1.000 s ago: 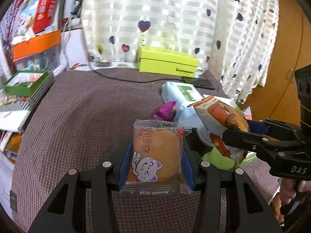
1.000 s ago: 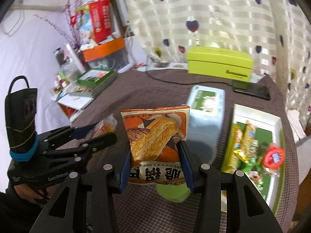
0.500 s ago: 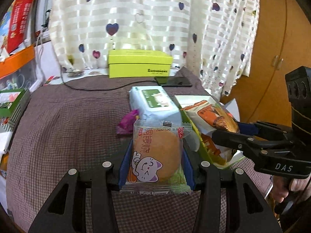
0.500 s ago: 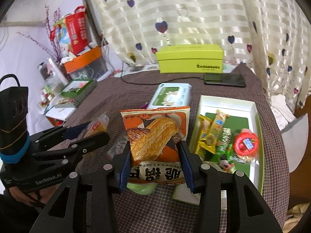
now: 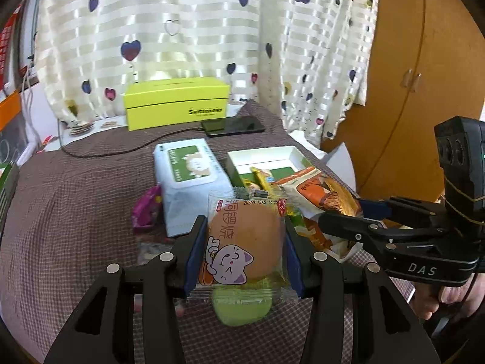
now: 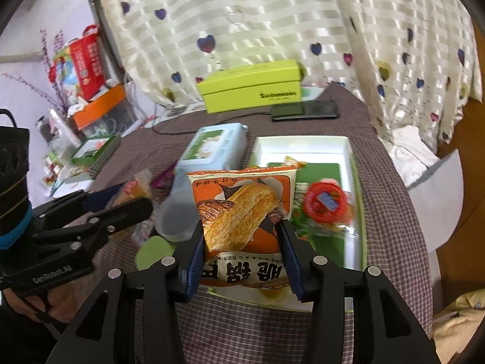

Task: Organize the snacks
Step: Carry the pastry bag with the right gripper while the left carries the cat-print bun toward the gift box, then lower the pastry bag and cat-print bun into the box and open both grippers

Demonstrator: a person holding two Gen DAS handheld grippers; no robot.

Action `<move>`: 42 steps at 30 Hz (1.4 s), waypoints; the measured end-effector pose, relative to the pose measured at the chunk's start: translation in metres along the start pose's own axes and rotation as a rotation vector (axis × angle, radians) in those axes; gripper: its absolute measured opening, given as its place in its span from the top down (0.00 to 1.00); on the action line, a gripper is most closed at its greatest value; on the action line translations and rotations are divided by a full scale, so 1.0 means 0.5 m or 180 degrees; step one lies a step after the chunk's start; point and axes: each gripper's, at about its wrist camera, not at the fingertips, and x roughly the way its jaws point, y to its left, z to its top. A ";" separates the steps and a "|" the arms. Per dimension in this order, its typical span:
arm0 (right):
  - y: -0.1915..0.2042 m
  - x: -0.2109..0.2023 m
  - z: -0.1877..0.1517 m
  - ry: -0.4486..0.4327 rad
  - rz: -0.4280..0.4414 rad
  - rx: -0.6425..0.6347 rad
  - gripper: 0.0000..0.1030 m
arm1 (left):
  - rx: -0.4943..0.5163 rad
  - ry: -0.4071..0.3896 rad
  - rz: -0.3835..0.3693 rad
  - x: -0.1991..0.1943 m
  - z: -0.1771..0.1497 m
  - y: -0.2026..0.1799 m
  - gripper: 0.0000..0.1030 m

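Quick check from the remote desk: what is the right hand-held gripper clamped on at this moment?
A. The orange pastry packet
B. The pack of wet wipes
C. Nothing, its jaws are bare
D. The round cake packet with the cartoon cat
A: in the right wrist view the right hand-held gripper has its blue pads pressed on both sides of the orange pastry packet, above the white tray.

Yellow-green box (image 5: 177, 103), phone (image 5: 232, 126), curtain (image 5: 169, 30)

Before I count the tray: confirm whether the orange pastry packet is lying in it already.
No, the right gripper holds the orange pastry packet above the white tray.
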 end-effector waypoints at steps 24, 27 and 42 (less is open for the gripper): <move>-0.096 0.050 -0.048 0.0235 -0.0343 0.0243 0.55 | 0.0135 0.0188 -0.0212 0.056 0.010 -0.060 0.53; -0.095 0.056 -0.043 0.0219 -0.0357 0.0239 0.54 | 0.0142 0.0215 -0.0230 0.063 0.009 -0.064 0.53; -0.128 0.135 0.015 0.0203 -0.0390 0.0229 0.54 | 0.0119 0.0315 -0.0281 0.090 0.005 -0.074 0.53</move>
